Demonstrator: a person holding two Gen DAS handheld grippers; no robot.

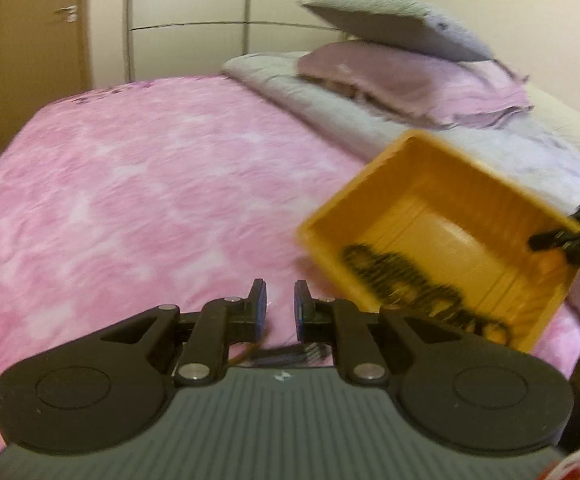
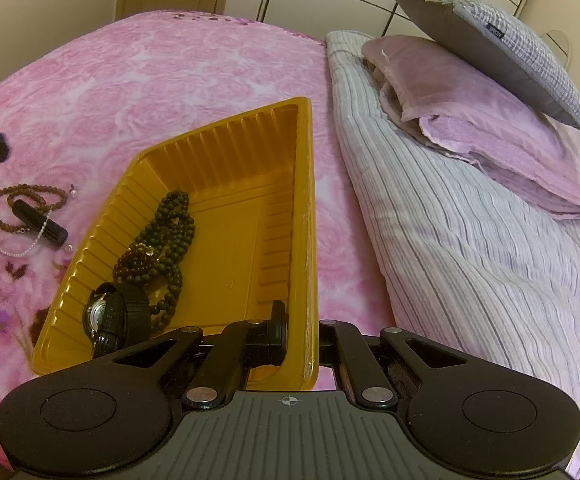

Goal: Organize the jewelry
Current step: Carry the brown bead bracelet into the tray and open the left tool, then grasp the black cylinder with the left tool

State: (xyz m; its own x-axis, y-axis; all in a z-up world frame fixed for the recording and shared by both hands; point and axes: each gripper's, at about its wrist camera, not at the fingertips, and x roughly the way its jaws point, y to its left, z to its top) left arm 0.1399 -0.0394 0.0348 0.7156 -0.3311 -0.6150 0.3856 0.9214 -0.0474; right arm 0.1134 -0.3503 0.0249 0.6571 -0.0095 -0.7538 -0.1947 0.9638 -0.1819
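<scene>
Left to right on the bed point(image 2: 137, 80): brown bead necklace point(image 2: 19, 200), pearl strand point(image 2: 17, 250) and black tube point(image 2: 41, 222) await; yellow tray point(image 2: 229, 248) already holds dark beads point(image 2: 165, 236) and watch point(image 2: 107, 314). Left tongs point(image 1: 281, 306) slightly parted, empty, just beside the tray; right tongs point(image 2: 304, 332) clamp its rim.

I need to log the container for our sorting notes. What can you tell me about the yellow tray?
The yellow tray is a rectangular, glossy plastic-looking dish with ribbed side walls and a flat floor. It sits tilted over the pink blanket, beside the striped bedding. The right tool is shut on its near wall, one finger inside and one outside. Inside lie dark bead strands and a black wristwatch.
</scene>
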